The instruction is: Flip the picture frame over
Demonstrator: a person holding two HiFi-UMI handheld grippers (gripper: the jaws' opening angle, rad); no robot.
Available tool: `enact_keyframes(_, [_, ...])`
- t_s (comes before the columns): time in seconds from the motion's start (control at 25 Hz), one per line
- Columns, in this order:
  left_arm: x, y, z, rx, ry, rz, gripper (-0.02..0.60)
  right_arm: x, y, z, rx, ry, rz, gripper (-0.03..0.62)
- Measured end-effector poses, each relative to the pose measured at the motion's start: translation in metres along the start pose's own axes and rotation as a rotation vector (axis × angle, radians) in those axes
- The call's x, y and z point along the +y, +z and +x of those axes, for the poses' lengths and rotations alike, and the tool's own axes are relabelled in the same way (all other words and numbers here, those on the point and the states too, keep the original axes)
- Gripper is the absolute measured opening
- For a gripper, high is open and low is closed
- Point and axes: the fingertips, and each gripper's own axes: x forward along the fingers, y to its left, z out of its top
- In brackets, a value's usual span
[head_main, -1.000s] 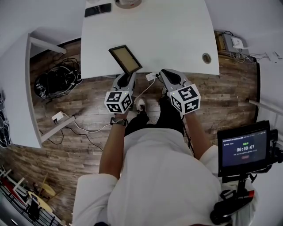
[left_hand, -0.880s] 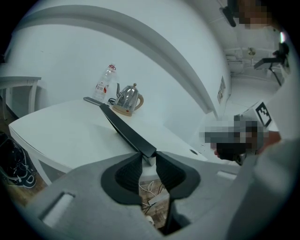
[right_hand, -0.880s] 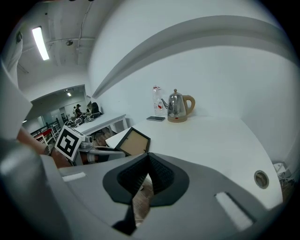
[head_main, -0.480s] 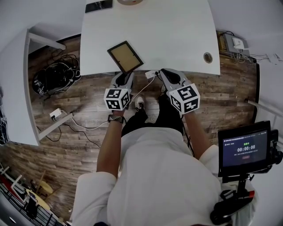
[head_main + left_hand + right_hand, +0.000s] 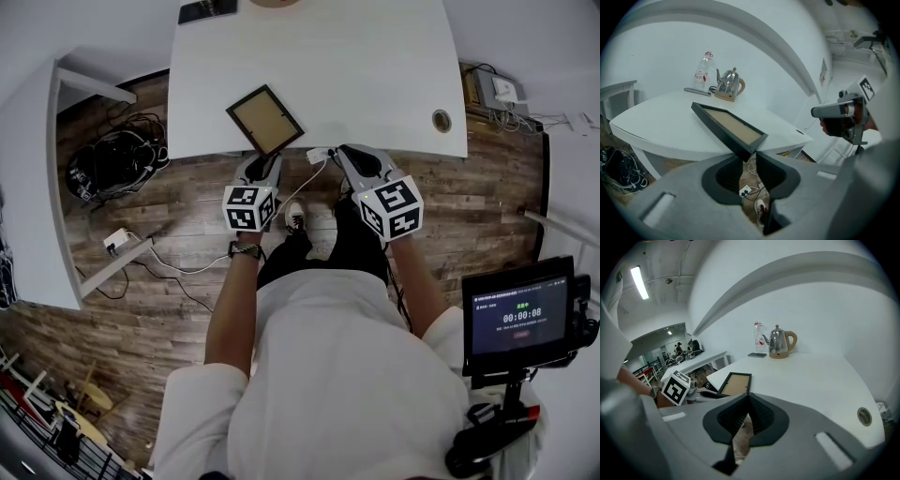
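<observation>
The picture frame [image 5: 265,119] lies brown backing up near the desk's [image 5: 375,75] near edge, towards its left corner, turned like a diamond; its nearest corner juts just past that edge. A smartphone [image 5: 207,10] lies at the far left corner; a clear bottle [image 5: 701,70] and a steel kettle [image 5: 730,84] stand beside it along the far edge. The left gripper [image 5: 749,155] sits just off the near edge; its jaws are closing, with the frame's jutting corner pinched between their tips. The right gripper [image 5: 749,394] hovers further right along the same edge, over the wood floor; its jaws are pressed together with nothing between them. A round cable hole [image 5: 442,120] sits near the desk's near right corner.
</observation>
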Motion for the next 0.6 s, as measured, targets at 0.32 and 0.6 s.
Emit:
enact_keyframes(0.32, [0.003, -0.012, 0.004, 0.026, 0.004, -0.021, 0.092, 0.001, -0.001, 0.001, 0.004, 0.003, -0.001, 0.002])
enact_keyframes(0.6, [0.008, -0.028, 0.003, 0.069, 0.044, -0.022, 0.091, 0.0, -0.002, 0.0, 0.006, 0.002, -0.004, 0.002])
